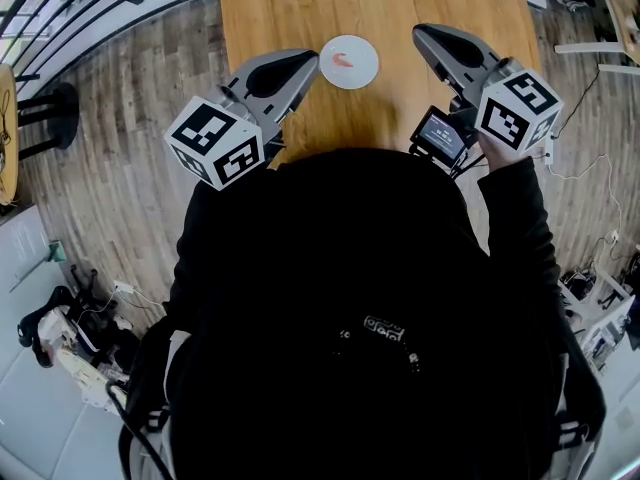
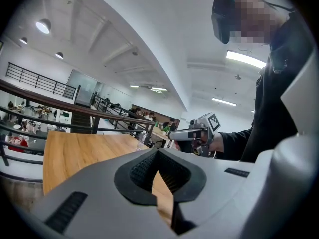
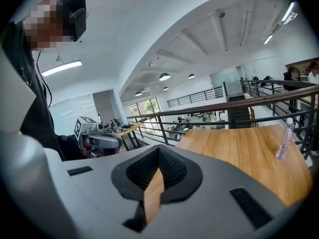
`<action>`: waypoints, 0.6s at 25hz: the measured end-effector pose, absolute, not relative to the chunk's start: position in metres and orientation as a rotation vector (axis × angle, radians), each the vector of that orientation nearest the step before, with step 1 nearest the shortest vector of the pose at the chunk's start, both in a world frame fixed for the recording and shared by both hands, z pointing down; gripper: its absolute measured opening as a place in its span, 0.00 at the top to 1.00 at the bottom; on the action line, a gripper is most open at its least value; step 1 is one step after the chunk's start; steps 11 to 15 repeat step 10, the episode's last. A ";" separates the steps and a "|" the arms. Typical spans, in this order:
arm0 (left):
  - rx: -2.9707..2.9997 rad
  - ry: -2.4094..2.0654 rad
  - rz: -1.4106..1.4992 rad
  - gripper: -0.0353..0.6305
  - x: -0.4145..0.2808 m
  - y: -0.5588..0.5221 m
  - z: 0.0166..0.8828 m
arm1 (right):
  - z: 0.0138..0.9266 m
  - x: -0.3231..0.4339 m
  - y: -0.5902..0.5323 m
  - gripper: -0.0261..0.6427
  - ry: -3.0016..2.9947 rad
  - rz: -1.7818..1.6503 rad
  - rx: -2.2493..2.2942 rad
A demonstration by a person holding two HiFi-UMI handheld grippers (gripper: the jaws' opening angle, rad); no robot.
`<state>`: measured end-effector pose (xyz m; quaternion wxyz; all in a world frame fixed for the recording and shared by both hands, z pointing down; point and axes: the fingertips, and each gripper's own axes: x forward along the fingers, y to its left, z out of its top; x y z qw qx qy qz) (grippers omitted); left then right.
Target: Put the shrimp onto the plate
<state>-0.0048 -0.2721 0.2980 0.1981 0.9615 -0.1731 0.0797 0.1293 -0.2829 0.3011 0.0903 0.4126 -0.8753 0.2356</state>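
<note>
Shrimp on the plate, both grippers clenched and empty
The pink shrimp [image 1: 342,61] lies on the small white plate [image 1: 364,70] on the wooden table [image 1: 270,8]. The left gripper [image 1: 310,62] hangs just left of the plate, its tip near the rim and apart from the shrimp; its jaws meet tip to tip with nothing between them. The right gripper [image 1: 421,34] is held to the right of the plate, a little farther off, likewise closed on nothing
</note>
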 end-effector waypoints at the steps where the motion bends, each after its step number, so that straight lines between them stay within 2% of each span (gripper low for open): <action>1: 2.687 -0.492 0.222 0.95 -0.007 -0.272 0.299 | 0.301 0.127 -0.283 0.93 -2.603 0.695 1.215; 15: 2.656 -0.547 0.227 0.95 -0.024 -0.277 0.308 | 0.308 0.104 -0.294 0.93 -2.606 0.699 1.117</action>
